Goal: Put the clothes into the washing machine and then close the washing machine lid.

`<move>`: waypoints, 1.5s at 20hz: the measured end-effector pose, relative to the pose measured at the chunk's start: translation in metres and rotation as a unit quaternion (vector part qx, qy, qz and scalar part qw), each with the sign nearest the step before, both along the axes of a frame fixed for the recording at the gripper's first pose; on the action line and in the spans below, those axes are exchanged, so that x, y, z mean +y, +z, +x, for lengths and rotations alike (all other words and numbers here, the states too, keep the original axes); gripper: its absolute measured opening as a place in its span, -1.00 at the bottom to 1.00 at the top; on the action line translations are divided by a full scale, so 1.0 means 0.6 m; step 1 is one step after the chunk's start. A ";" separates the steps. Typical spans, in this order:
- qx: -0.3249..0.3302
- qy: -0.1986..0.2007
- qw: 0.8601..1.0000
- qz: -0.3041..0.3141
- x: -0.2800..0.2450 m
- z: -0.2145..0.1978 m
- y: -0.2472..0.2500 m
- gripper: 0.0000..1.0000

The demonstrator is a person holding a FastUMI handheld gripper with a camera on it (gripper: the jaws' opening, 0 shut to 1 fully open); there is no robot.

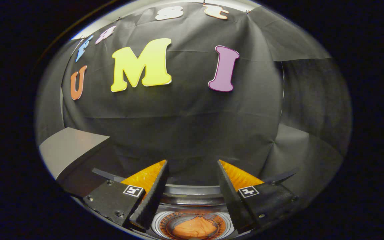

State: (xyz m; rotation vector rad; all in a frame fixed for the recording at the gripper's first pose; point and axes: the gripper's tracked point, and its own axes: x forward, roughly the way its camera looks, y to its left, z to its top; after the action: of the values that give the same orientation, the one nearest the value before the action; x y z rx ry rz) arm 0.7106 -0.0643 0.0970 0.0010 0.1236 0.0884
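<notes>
Gripper view. Gripper raised above the washing machine, fingers spread wide apart, nothing held between them. Left finger angled from 7 o'clock toward centre; right finger angled from 5 o'clock toward centre. Small square marker tag on each finger mount, at 7 and at 5.

Directly below the gap, at 6 o'clock: round drum opening of the machine, seen from above, ringed by a pale rim with a metallic collar just behind it. Inside the drum, an orange garment, crumpled into a soft mound, resting at the bottom, well apart from both fingertips. Drum wall around the cloth tinted orange; whether by reflection or pattern, cannot tell.

At 8 o'clock, left of the left finger: flat grey panel, tilted up and away from the opening, dark underside below it. Looks like the raised lid, standing open; hinge hidden, so not certain.

Beyond the fingers, from 9 through 12 to 3 o'clock: black cloth wall of the booth, creased in horizontal folds, a seam showing at 2 o'clock where a second sheet overlaps. At 4 o'clock, cloth pulled into a puckered fold.

Fingertips near level with the back rim of the machine, touching nothing.
</notes>
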 end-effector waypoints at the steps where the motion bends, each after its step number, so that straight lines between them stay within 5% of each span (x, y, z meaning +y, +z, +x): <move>1: -0.003 0.000 1.000 0.001 0.000 -0.004 -0.002 0.78; 17: -0.011 0.016 1.000 -0.012 -0.003 -0.091 -0.067 0.80; 23: 0.087 0.003 0.995 -0.041 -0.024 -0.119 -0.189 0.89; 30: 0.116 -0.001 0.993 -0.032 -0.040 -0.153 -0.248 0.88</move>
State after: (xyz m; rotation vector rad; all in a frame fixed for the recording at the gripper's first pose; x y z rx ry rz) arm 0.6189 -0.0886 -0.0519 -0.0522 0.3584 0.0821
